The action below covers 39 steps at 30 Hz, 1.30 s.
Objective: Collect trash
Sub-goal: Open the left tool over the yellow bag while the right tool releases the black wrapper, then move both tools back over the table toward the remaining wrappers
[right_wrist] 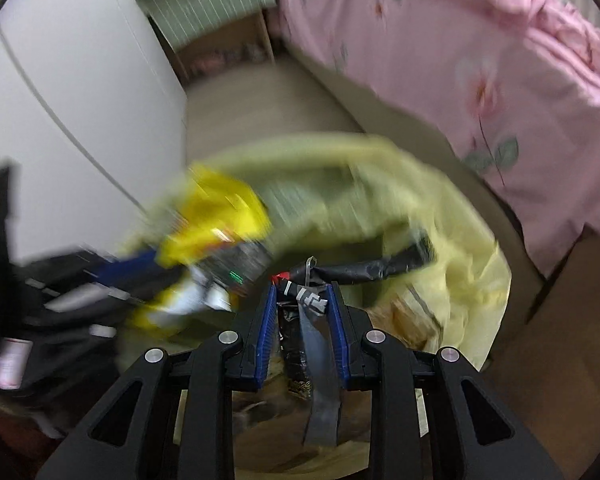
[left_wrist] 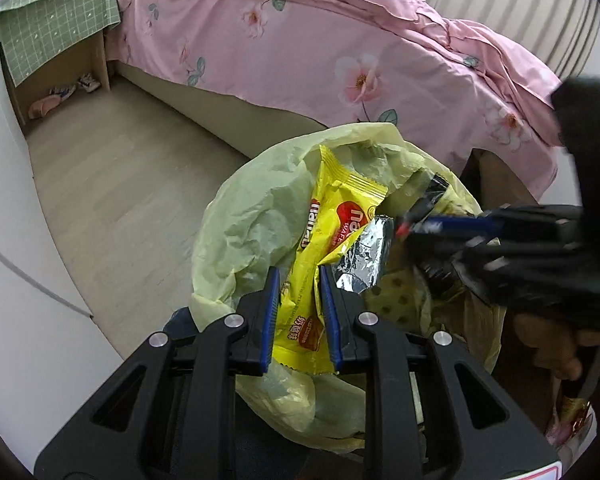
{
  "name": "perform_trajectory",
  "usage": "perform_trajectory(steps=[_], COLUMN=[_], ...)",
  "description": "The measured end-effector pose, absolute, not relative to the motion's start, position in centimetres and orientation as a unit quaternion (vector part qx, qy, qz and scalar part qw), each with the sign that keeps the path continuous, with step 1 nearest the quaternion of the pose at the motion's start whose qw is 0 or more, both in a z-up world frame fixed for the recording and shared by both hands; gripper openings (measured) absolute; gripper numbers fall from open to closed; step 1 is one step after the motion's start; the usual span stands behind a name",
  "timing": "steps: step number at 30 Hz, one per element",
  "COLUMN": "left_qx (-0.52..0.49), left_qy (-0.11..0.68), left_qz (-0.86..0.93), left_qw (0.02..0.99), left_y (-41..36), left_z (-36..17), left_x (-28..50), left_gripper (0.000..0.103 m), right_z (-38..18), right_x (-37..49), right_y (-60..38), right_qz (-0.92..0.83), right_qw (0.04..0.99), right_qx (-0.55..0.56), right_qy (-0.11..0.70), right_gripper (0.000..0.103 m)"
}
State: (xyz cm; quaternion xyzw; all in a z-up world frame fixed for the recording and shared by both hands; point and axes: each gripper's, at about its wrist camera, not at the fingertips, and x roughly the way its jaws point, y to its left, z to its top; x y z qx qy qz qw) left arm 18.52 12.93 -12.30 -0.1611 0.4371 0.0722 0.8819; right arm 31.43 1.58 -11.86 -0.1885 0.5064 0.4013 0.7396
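A pale yellow trash bag [left_wrist: 256, 216] stands open in a bin beside the bed. My left gripper [left_wrist: 299, 276] is shut on a yellow wafer wrapper [left_wrist: 332, 216] with a torn silver inside, held over the bag's mouth. My right gripper [right_wrist: 302, 294] is shut on a black and silver wrapper [right_wrist: 316, 320], also over the bag [right_wrist: 452, 264]. In the left wrist view the right gripper [left_wrist: 404, 232] reaches in from the right with the dark wrapper [left_wrist: 432, 188]. In the blurred right wrist view the left gripper [right_wrist: 168, 264] and yellow wrapper [right_wrist: 220, 204] are at left.
A bed with a pink floral cover [left_wrist: 320, 48] runs along the right. A wooden nightstand under green cloth [left_wrist: 56, 32] stands at the far end, with slippers [left_wrist: 56, 98] beneath. A white cabinet [left_wrist: 4, 208] is at left. Wood floor [left_wrist: 132, 184] lies between.
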Motion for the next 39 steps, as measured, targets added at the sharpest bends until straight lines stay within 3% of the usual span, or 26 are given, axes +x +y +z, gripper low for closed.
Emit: perform_trajectory(steps=[7,13,19,25,29,34,39], left_qx=[-0.174,-0.235,-0.239,-0.244,-0.222,-0.188,-0.139], left_qy=[0.434,0.406,0.38,0.359,0.359,0.372,0.398], left_qz=[0.063,0.04,0.022,0.021,-0.002,-0.069,-0.145], left_qw=[0.882,0.882,0.893,0.901,0.906,0.907,0.895], left_y=[13.1,14.1,13.1,11.9,8.5,2.5,-3.7], left_z=[-12.5,-11.4,-8.8,-6.2,-4.9,-4.6,-4.8], left_x=[18.6,17.6,16.5,14.9,13.8,12.7,11.8], left_gripper=[0.02,0.044,0.065,0.067,0.067,0.067,0.067], right_z=[-12.0,-9.2,-4.8,-0.1,1.8,2.0,1.3], right_x=[31.2,30.1,28.3,25.6,22.2,17.6,12.3], right_y=[-1.1,-2.7,-5.6,-12.8,-19.0,-26.1,-32.3], right_qz=[0.393,0.403,0.392,0.351,0.312,0.262,0.203], right_qw=[0.753,0.776,0.798,0.841,0.876,0.907,0.924], right_qx=[-0.163,-0.13,-0.116,-0.076,-0.055,-0.03,-0.055], right_qy=[0.501,0.467,0.444,0.405,0.362,0.329,0.32], right_gripper=[0.026,0.037,0.038,0.039,0.046,0.057,0.058])
